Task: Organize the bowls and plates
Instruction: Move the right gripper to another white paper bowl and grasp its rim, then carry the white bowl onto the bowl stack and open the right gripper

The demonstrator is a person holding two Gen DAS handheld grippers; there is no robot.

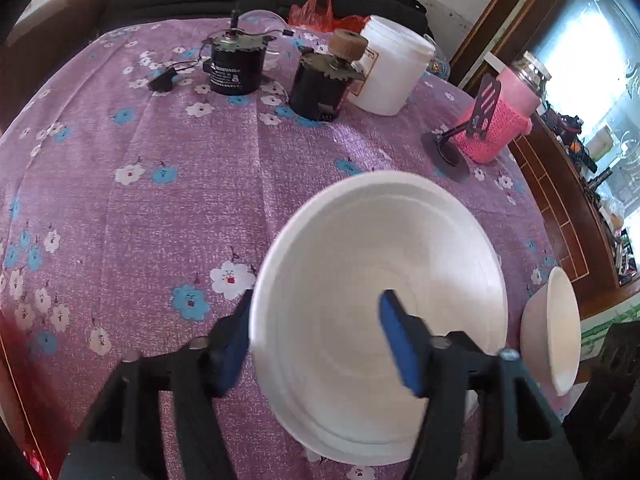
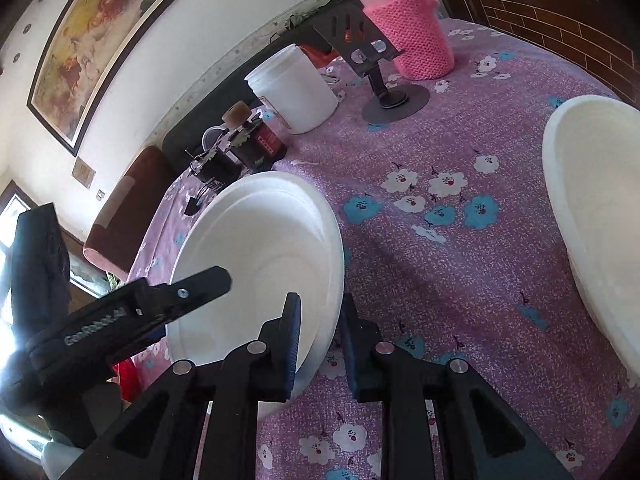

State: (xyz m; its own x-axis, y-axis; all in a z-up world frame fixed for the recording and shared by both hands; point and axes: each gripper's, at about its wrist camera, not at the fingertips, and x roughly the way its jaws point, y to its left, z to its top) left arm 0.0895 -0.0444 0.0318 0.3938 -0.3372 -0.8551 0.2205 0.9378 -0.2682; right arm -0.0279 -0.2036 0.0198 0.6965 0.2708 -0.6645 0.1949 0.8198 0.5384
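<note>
A stack of white plates (image 1: 376,308) lies on the purple flowered tablecloth (image 1: 160,200). My left gripper (image 1: 316,344) straddles its near-left rim, one blue pad outside the rim and one over the inside, a wide gap between them. In the right wrist view the same stack (image 2: 264,256) sits at the left; my right gripper (image 2: 320,340) has its pads either side of the stack's right rim, close to it. A white bowl (image 1: 554,332) stands to the right of the stack and also shows in the right wrist view (image 2: 600,216).
At the far side of the table stand two black motors (image 1: 234,66), a white tub (image 1: 394,66), a pink knitted jar (image 1: 504,116) and a black phone stand (image 1: 460,144). The left gripper's body (image 2: 120,320) shows in the right wrist view. A wooden cabinet (image 1: 560,184) is at right.
</note>
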